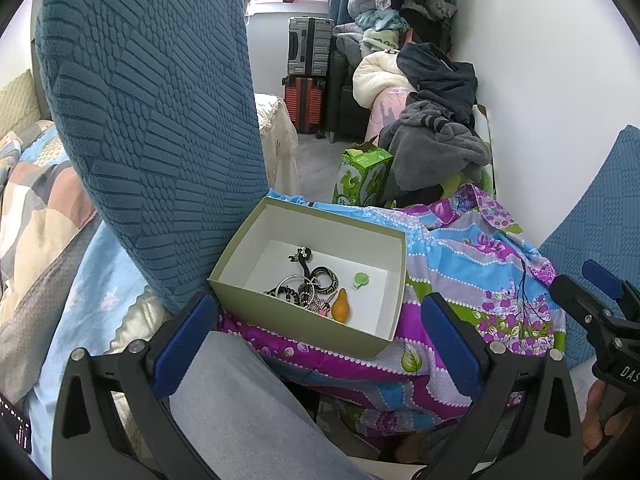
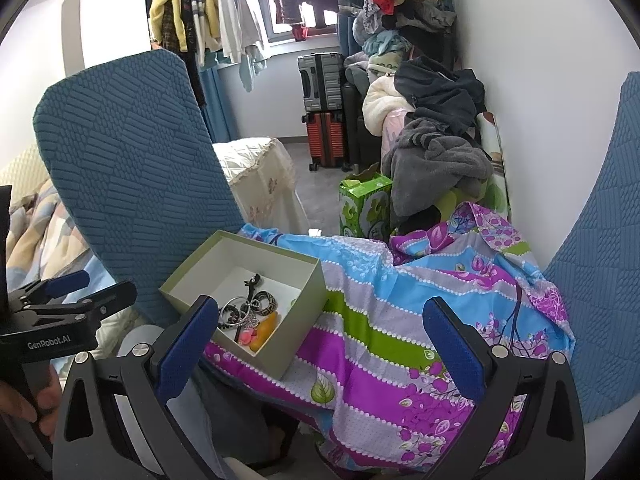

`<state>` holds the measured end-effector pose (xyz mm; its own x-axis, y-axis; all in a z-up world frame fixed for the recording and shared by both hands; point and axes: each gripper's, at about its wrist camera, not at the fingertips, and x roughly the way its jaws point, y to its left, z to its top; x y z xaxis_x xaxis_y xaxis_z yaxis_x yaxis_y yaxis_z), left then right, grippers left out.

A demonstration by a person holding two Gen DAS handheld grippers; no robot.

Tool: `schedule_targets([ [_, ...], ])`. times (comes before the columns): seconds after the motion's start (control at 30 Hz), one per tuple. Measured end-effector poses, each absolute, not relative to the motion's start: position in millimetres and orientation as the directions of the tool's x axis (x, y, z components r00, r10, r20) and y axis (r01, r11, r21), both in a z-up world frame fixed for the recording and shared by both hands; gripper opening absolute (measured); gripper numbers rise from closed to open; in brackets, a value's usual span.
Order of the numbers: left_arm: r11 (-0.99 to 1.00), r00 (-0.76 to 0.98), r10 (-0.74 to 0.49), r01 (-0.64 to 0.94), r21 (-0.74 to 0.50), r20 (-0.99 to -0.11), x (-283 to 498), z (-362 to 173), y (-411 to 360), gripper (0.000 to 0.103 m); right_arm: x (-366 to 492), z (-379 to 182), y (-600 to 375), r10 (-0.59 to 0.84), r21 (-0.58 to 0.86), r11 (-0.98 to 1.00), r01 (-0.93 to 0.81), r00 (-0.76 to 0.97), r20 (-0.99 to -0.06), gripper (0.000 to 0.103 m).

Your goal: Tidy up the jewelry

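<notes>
Jewelry pile (image 1: pixel 308 292) tangled, pieces indistinct; box (image 2: pixel 298 354) corner behind blue finger.

A surface draped in a floral cloth (image 1: pixel 472 248) of purple, blue, green and grey bands carries the things; what lies beneath the cloth cannot be told. Near its left edge an open grey-green box (image 1: pixel 280 312) with a white inside is set directly on the cloth, tilted slightly, its left side close against a blue textured chair back (image 1: pixel 152 120). The cloth is rumpled into folds at the far right corner (image 2: pixel 492 224) and hangs down over the near edge.
</notes>
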<state>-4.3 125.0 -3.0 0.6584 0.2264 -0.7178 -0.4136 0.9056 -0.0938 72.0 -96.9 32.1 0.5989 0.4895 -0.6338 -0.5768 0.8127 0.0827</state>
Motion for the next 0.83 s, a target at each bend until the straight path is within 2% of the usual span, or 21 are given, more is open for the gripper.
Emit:
schedule_targets([
  [0.83, 0.905, 0.66, 0.229, -0.416, -0.094, -0.715, -5.7, -3.2, 126.6, 0.102, 72.6, 29.7, -96.2, 0.485, 0.075, 0.811, -0.58, 0.596, -0.64, 0.103],
])
